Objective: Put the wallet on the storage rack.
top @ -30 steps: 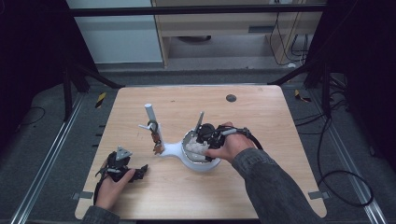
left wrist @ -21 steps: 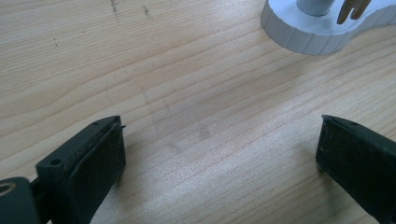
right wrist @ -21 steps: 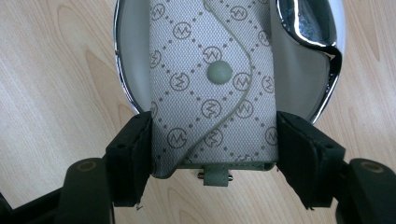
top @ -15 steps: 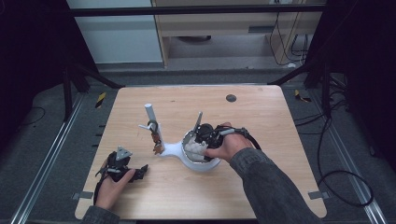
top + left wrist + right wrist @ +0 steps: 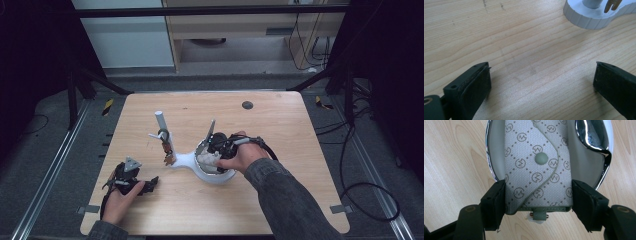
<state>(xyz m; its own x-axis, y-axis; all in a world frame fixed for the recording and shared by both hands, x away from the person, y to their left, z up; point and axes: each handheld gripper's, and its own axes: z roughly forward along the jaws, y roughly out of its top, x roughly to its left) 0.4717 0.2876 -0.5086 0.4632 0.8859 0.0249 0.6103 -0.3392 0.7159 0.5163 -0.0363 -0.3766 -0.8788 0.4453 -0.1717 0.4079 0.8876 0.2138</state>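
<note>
**Pouch gripped over the tray**

The right gripper (image 5: pixel 537 202) has its jaws clamped on the two long sides of a small grey pouch (image 5: pixel 537 167), near the end with the little tab and metal ring. The pouch lies partly in the shiny-rimmed tray (image 5: pixel 489 157) of a white stand (image 5: pixel 186 160) near the middle of the table (image 5: pixel 300 130), its tab end sticking out over the rim toward the gripper.

It looks light, and soft but with some body: woven fabric, folded flap, stitched edges. I'd expect it to give a little under the pads without slipping, as the weave offers grip. The flat sides, where it is held now, seem the best place to take it; the tab is too small and the snap button (image 5: pixel 541 158) would make the pads rock. The tray's polished rim could catch it on the way in or out.

The fabric carries a repeated circled "M" monogram between dotted diamond lines; I can read no other writing.

The left gripper (image 5: pixel 541 85) rests low over bare wood near the table's front left, jaws wide apart with nothing between them.
</note>
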